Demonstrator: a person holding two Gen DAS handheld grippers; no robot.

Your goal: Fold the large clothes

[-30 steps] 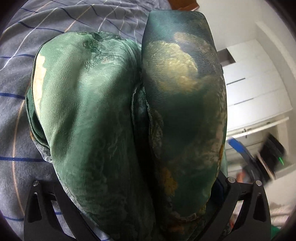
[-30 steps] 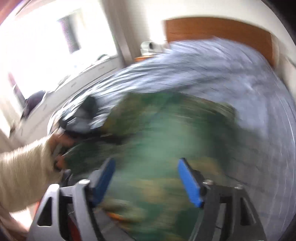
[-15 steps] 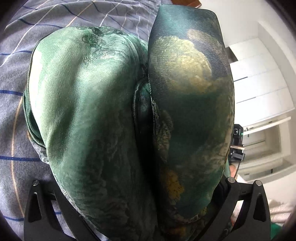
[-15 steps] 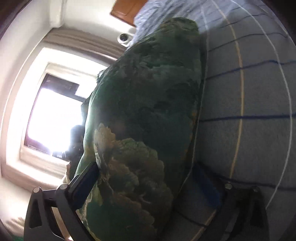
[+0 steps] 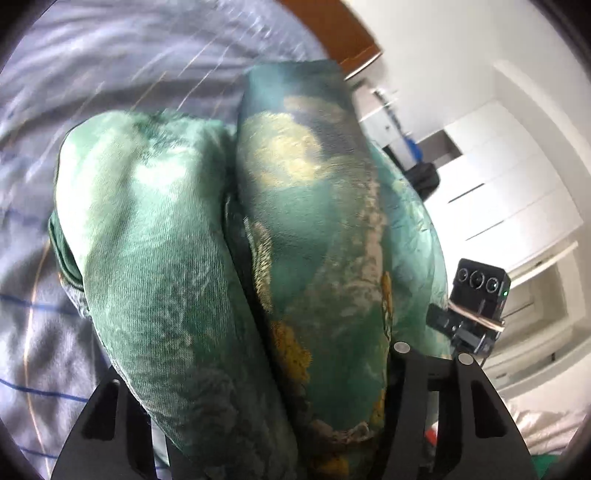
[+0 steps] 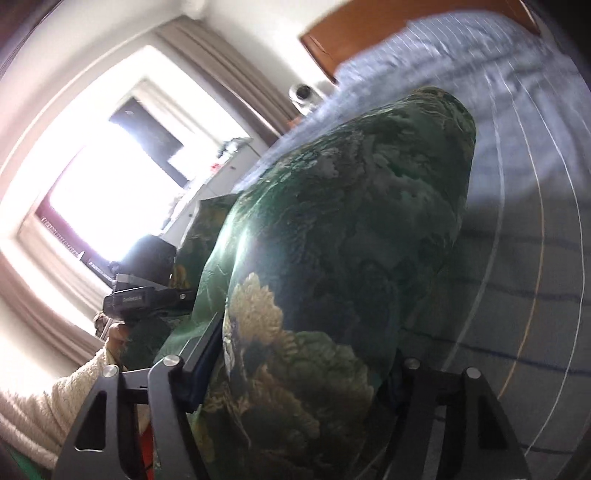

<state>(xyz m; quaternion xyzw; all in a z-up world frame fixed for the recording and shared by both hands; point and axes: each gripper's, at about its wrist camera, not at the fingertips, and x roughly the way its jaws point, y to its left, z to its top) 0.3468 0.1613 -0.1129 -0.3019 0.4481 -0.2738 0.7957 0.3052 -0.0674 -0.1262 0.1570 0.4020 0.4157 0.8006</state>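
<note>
The striped bed (image 5: 110,92) is lying under a bulky green garment (image 5: 229,258) that is filling both views and hiding most of the fingers. The left gripper (image 5: 258,424) has just been closing and is pinching two bunched folds. The right gripper (image 6: 295,387), also closing, is clamping the cloth beside a cream sleeve (image 6: 44,406).

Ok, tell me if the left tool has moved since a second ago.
Yes. The left tool has risen: the wooden headboard now sits lower in its view. Its jaws have just been closing on the green cloth between them.
</note>
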